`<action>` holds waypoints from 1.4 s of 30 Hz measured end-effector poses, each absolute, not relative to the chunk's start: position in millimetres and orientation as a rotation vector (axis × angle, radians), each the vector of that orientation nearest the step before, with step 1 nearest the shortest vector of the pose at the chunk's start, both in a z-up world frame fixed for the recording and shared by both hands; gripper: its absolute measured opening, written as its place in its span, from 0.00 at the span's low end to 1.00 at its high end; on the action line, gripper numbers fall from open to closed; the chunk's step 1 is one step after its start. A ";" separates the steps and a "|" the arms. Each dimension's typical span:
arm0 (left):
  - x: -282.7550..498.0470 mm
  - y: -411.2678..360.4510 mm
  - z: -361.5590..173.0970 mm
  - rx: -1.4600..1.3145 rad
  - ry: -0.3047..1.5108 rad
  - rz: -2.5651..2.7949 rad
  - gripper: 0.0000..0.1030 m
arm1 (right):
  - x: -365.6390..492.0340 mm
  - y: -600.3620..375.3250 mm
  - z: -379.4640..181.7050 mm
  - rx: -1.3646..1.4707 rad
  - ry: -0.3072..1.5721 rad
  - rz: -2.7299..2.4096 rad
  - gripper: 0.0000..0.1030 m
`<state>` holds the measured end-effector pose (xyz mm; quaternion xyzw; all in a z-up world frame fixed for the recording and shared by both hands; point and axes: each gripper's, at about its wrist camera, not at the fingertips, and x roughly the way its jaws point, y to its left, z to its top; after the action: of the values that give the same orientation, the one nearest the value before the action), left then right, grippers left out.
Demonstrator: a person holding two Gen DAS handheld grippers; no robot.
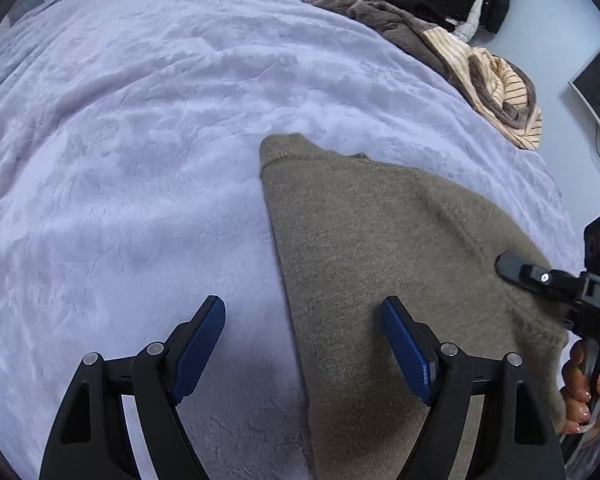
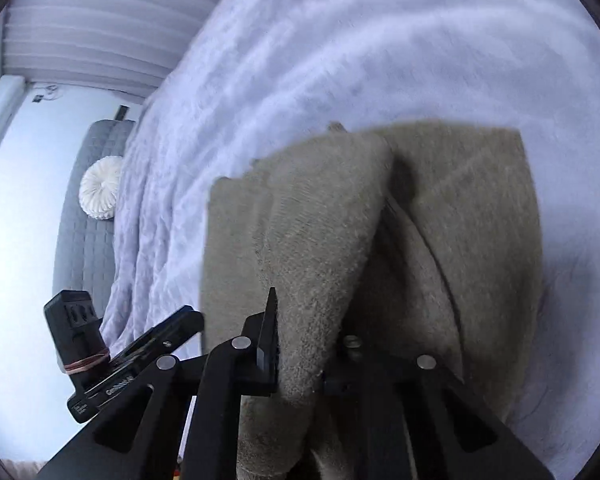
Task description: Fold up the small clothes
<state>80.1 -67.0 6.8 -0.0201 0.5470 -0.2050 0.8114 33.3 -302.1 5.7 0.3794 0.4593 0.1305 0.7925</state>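
On the bed (image 1: 140, 140), the right tool (image 2: 300, 344) pinches the olive sweater (image 1: 380, 260); the left tool (image 1: 302, 344), wide open and empty, straddles its left edge

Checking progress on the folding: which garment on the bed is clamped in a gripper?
The olive-brown knit sweater, pinched by the right gripper; the brown-and-striped heap lies untouched.

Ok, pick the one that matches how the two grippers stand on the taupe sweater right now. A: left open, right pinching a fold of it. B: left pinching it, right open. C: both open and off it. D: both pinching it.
A: the left gripper has its blue pads spread wide with nothing between them, while the right gripper is clamped on a raised fold of the taupe sweater.
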 end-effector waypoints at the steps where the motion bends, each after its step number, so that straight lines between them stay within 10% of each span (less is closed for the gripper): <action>1: 80.1 -72.2 9.5 -0.028 1.158 -0.453 0.79 | 24.6 -305.1 16.1 0.806 0.943 0.279 0.13; 9: 83.2 -112.0 -22.5 -0.003 1.248 -0.530 0.79 | -28.0 -348.9 -31.9 0.875 1.044 0.078 0.16; 24: 26.0 -56.7 -46.9 -0.214 1.548 -0.702 0.87 | -137.7 -348.5 -12.0 0.967 1.050 0.061 0.52; 26: 10.1 -61.1 -50.8 -0.194 1.537 -0.699 0.78 | -144.3 -336.7 -20.5 0.933 1.096 0.033 0.37; 28: -0.1 -72.5 -45.9 -0.162 1.527 -0.749 0.32 | -144.0 -330.4 -24.6 0.896 1.128 -0.008 0.06; 42: -31.2 -46.7 -29.6 0.011 1.437 -0.683 0.43 | -188.8 -335.0 -34.6 0.916 1.132 -0.137 0.07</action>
<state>-31.2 -46.7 -29.6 0.0051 0.6450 -0.3066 0.6999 -188.8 -335.0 -34.6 0.4183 0.5169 -0.0626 0.7443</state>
